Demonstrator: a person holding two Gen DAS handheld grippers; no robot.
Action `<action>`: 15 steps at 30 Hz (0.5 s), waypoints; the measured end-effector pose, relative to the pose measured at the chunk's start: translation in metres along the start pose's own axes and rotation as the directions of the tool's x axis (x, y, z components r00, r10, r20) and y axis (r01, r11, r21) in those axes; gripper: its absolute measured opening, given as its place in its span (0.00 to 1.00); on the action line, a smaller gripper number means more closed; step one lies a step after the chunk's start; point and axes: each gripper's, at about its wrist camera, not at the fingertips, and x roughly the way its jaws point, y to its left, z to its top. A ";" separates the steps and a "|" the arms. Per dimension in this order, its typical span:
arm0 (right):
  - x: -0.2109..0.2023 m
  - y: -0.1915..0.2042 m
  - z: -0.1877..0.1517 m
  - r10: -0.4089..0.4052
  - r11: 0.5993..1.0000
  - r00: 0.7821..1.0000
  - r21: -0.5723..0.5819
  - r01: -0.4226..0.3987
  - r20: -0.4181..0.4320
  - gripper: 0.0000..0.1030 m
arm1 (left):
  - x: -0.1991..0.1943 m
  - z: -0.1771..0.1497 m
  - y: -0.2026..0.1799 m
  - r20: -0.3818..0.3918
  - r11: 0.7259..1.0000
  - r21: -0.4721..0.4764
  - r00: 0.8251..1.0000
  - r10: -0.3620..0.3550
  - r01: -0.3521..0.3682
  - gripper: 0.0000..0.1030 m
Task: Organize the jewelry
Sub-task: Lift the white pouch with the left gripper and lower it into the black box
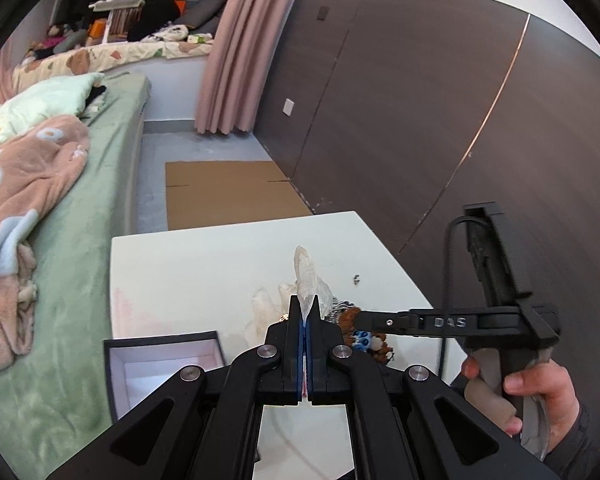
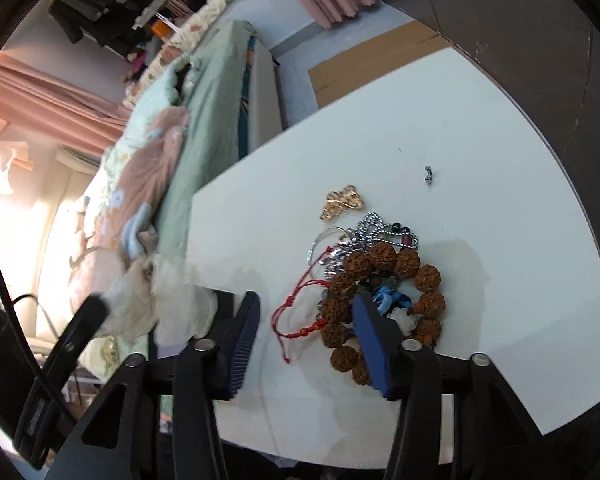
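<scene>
left tongs point(image 1: 306, 312), jaws pressed together on a clear plastic bag point(image 1: 309, 280) held up above the white table point(image 1: 204, 264); an open dark box point(image 1: 160, 364) with a pale lining sits at the table's near left corner. right tongs point(image 2: 306, 330), jaws wide apart and empty, low over the jewelry pile point(image 2: 374, 280): a brown bead bracelet point(image 2: 384, 300), red cord point(image 2: 300, 312), silver chain point(image 2: 374, 226) and blue piece point(image 2: 388, 298) lie tangled together. a gold ornament point(image 2: 342, 202) lies just beside the pile, and a small metal bit point(image 2: 429, 175) well apart. likely step: picking one piece for bagging. straddle a single bracelet bead, close gently, and lift slowly so the cord and chain fall free.
</scene>
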 end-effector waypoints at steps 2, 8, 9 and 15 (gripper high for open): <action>0.009 -0.003 0.002 -0.018 1.000 1.000 0.008 0.018 -0.026 0.42 | -0.002 -0.001 0.003 0.000 1.000 -0.001 1.000 0.004 -0.004 0.00; 0.037 -0.003 0.011 -0.074 0.997 0.993 0.015 0.076 -0.089 0.39 | -0.012 -0.003 0.011 0.007 1.000 -0.011 1.000 0.023 -0.023 0.00; 0.042 -0.002 0.013 -0.094 0.995 0.991 0.011 0.096 -0.090 0.33 | -0.013 -0.003 0.013 0.009 1.000 -0.014 1.000 0.027 -0.027 0.00; 0.035 -0.014 0.016 -0.080 0.995 0.995 0.058 0.084 -0.059 0.19 | -0.019 -0.005 0.026 0.005 0.998 -0.042 0.998 0.057 -0.057 0.00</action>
